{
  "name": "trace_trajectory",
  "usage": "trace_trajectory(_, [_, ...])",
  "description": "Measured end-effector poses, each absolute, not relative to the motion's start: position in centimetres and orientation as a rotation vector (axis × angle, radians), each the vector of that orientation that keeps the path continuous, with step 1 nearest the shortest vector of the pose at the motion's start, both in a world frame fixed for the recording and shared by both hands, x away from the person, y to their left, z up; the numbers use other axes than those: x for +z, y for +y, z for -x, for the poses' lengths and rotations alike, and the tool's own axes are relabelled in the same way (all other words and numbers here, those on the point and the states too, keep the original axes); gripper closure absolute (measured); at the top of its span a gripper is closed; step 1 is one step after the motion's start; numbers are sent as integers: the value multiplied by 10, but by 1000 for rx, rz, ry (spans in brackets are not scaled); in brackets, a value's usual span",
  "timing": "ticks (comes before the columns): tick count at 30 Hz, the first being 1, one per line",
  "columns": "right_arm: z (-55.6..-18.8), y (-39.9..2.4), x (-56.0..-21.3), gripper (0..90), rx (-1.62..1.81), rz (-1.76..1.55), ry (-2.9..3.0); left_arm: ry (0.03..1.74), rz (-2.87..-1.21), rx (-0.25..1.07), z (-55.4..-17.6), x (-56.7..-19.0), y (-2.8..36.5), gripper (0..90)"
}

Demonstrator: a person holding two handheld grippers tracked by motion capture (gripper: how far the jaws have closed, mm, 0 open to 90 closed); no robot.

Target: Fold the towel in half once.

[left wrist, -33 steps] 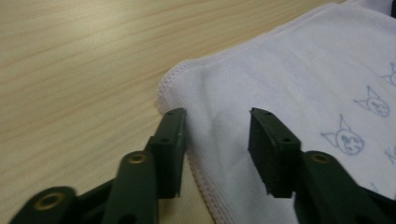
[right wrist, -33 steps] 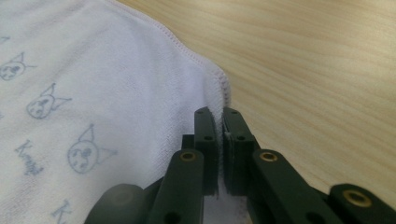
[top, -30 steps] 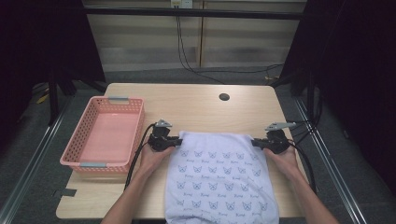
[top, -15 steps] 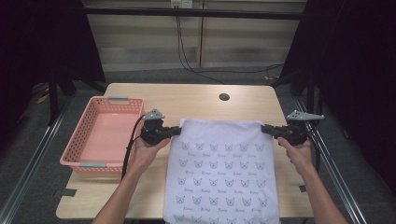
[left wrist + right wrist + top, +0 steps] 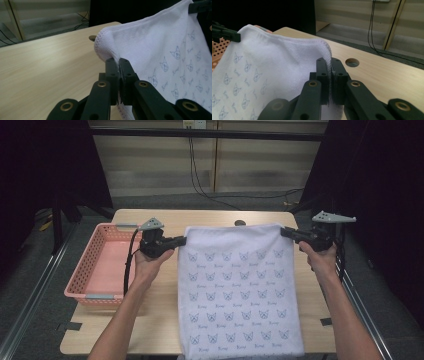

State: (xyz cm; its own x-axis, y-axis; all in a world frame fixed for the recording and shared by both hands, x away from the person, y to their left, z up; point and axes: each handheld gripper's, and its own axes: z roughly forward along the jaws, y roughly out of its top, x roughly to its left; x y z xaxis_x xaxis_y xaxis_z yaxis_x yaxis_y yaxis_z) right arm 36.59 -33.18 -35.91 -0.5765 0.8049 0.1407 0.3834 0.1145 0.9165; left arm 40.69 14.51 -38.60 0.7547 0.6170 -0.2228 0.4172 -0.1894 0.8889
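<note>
Both forearms come up from the near edge, bare and spread well apart, each hand wrapped around the body of a gripper. The left hand (image 5: pixel 148 264) holds the left gripper (image 5: pixel 181 240) level, its jaws pointing inward toward the other hand and pinched tight together on a corner of the cloth (image 5: pixel 235 285). The right hand (image 5: pixel 320 257) holds the right gripper (image 5: pixel 286 231) at about the same height, jaws pointing inward the opposite way and likewise clamped on the other top corner. Both grippers are raised off the table, each with a grey three-cornered plate on top, and a black cable hangs from the left one beside the wrist
</note>
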Motion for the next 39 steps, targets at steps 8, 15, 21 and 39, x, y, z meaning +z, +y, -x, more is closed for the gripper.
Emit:
trace_trajectory(8, [-395,-333,-331,873,1448,-1167,1962,798,-1777,280,-432,-352,146,873])
trace_trajectory(15, [-411,-334,-291,875,1459,-1145,1878,758,-1726,337,-442,-309,143,873])
trace_trajectory(21, [-397,-338,-302,878,1472,-1148,1910,722,-1782,293,-426,-326,138,874])
trace_trajectory(39, [-241,-344,-418,880,1411,-1205,2296,730,-1927,11,-284,-436,158,873])
